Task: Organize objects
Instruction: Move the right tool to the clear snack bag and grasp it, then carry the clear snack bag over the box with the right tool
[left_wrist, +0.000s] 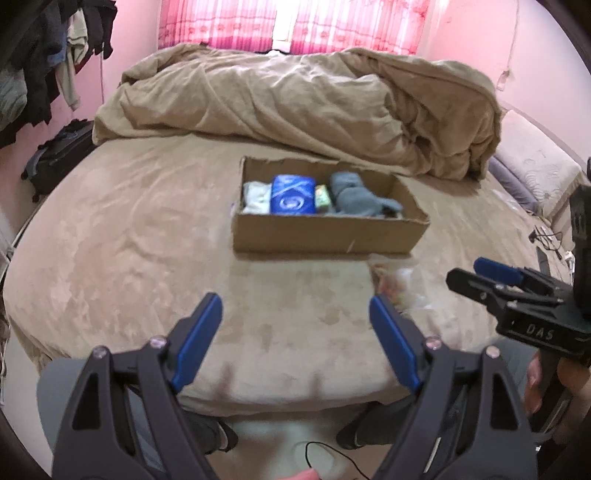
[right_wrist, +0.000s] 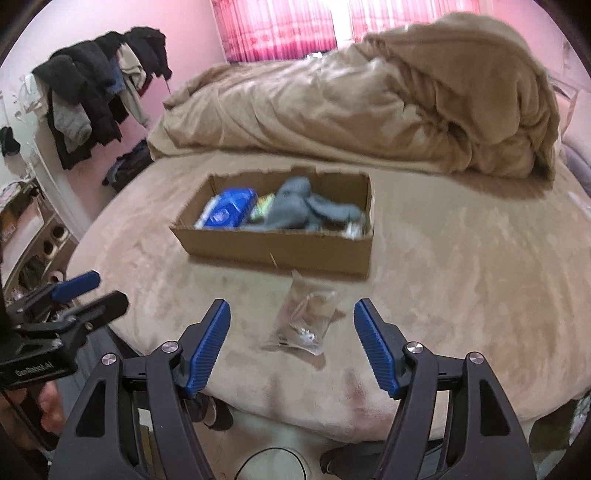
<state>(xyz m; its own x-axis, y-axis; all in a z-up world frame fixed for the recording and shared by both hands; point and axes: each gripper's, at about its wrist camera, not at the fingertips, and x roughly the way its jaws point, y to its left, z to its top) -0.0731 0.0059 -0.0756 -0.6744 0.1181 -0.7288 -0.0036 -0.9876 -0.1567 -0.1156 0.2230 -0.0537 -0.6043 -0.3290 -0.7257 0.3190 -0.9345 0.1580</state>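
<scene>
An open cardboard box (left_wrist: 325, 236) (right_wrist: 280, 247) sits mid-bed. It holds a blue pack (left_wrist: 293, 194) (right_wrist: 231, 213), a white cloth (left_wrist: 257, 197), a small green pack (left_wrist: 322, 196) and a grey cloth (left_wrist: 356, 195) (right_wrist: 303, 208). A clear plastic bag (right_wrist: 304, 319) lies on the bed in front of the box, between and just beyond my right gripper's fingers. It also shows blurred in the left wrist view (left_wrist: 397, 286). My left gripper (left_wrist: 295, 314) is open and empty over the near bed. My right gripper (right_wrist: 291, 323) is open and empty.
A crumpled tan duvet (left_wrist: 314, 107) (right_wrist: 388, 99) is piled behind the box. Clothes (right_wrist: 96, 92) hang on a rack at the left wall. A dark bag (left_wrist: 59, 158) stands on the floor left of the bed. Cables (left_wrist: 546, 240) lie at the right edge.
</scene>
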